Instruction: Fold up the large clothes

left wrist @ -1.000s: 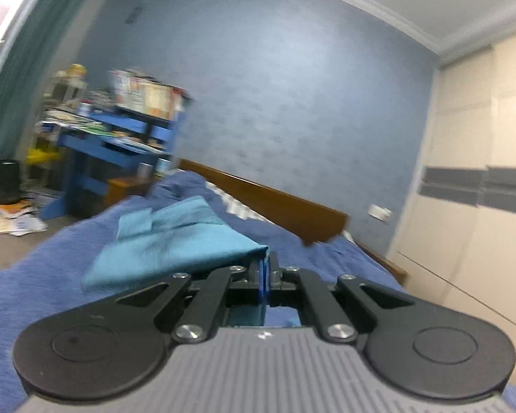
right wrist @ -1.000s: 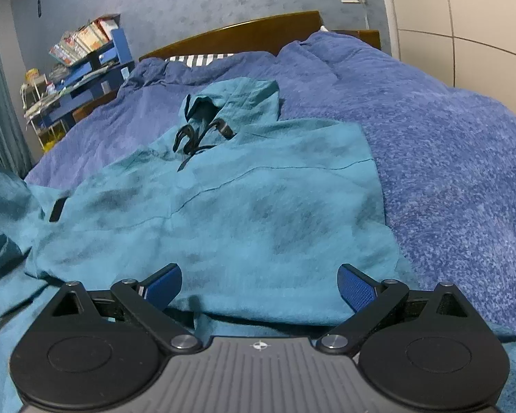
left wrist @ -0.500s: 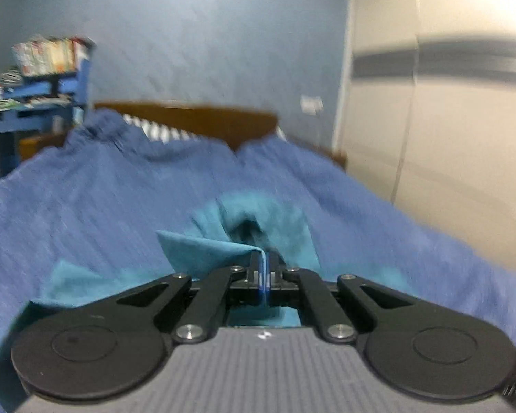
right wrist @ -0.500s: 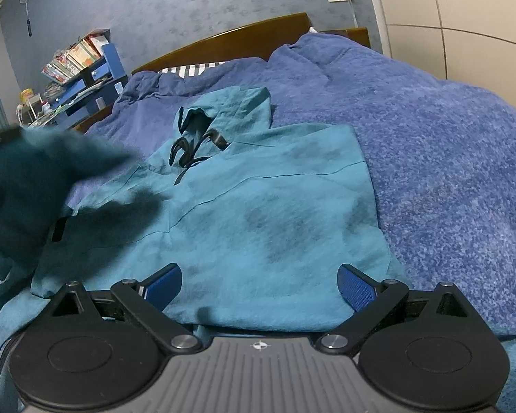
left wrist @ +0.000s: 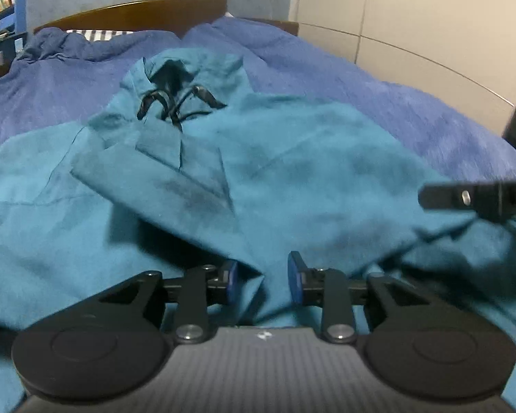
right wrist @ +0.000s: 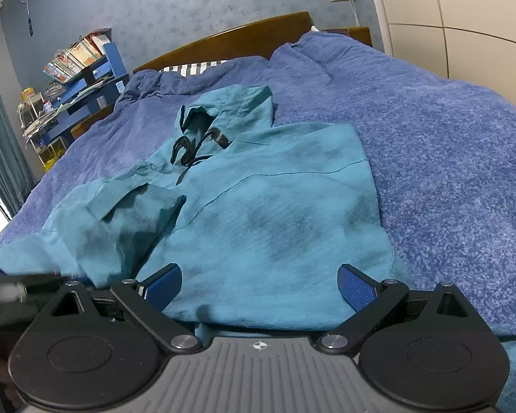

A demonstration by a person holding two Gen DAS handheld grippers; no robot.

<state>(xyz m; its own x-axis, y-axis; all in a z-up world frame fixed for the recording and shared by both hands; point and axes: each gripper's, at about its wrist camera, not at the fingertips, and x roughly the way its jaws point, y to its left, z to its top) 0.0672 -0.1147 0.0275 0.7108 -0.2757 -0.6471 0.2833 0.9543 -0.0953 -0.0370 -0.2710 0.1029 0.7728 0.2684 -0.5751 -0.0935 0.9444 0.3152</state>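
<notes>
Item: teal hooded pullover of thin crinkled fabric [right wrist: 275, 213], lying front up on a bed covered by a blue fleece blanket [right wrist: 447, 158]. Its hood [right wrist: 230, 106] points to the brown wooden headboard [right wrist: 223, 44]; black drawcords [right wrist: 189, 151] curl at the neck. One sleeve [right wrist: 120, 213] is folded across the chest on the left side of the right wrist view. No brand, label or writing can be read on the garment; book spines on the blue shelf unit [right wrist: 86, 69] are too small to read.

Left gripper [left wrist: 262, 277]: angled downward over the pullover's lower part, fingers [left wrist: 231, 280] opening, a ridge of teal cloth standing between the blue pads without being pinched.

Right gripper [right wrist: 259, 287]: angled downward at the hem near the bed's near edge, fingers [right wrist: 356, 287] spread wide, cloth beneath them but not clamped. Its dark finger also shows at the right edge of the left wrist view [left wrist: 478, 198].

Open room: bare blanket lies right of the pullover up to the cream wardrobe panels [right wrist: 464, 17], and between hood and headboard, where a striped pillow [right wrist: 192, 65] shows.
</notes>
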